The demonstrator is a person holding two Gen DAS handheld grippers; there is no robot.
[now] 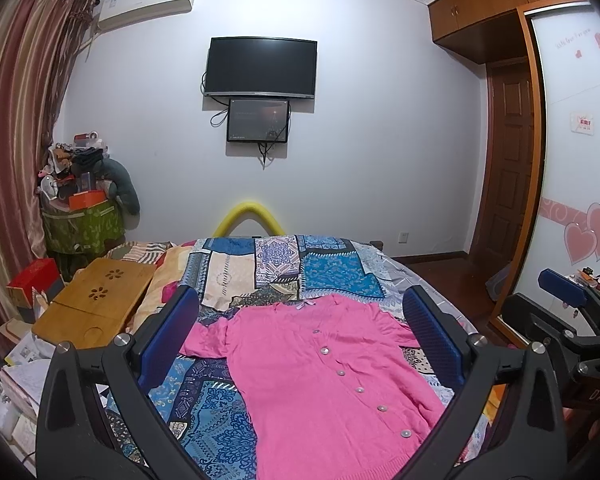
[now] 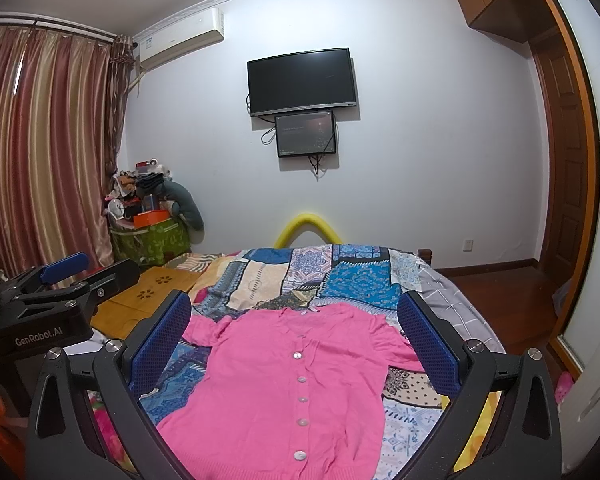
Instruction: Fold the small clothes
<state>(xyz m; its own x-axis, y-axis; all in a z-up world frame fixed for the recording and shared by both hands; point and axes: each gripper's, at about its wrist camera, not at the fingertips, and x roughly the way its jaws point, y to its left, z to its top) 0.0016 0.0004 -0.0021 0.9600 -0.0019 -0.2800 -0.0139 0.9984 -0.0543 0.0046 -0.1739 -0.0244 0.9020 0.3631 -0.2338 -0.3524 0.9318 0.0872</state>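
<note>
Left wrist view: the left claw (image 1: 300, 328), black-framed with blue ribbed pads, is spread wide and holds nothing. Between its two fingers, lower down, lies a pink knitted short-sleeved cardigan (image 1: 320, 376) with a row of pale round buttons, spread flat and buttoned on a bed covered by a blue and cream patchwork-print quilt (image 1: 276, 268). The collar points away from the camera, toward the foot of the bed; the hem is nearest the camera. At the right edge, the right claw (image 1: 556, 292) shows, seen from the side; its opening cannot be judged here. A light wooden folding lap tray (image 1: 96, 304) with flower cut-outs rests on the bed's left side. On the white far wall hangs a black flat television (image 1: 260, 68).

Right wrist view: the right claw (image 2: 296, 328), the same black frame and blue pads, is also spread wide and holding nothing. The cardigan (image 2: 292, 384) lies flat between and below its fingers, on the quilt (image 2: 300, 272), sleeves out to both sides. At the left edge sits the left claw (image 2: 68, 268), seen side-on, above the wooden tray (image 2: 156, 288). The television (image 2: 302, 80) hangs on the far wall, with striped red-gold curtains (image 2: 48, 140) to the left.
</note>
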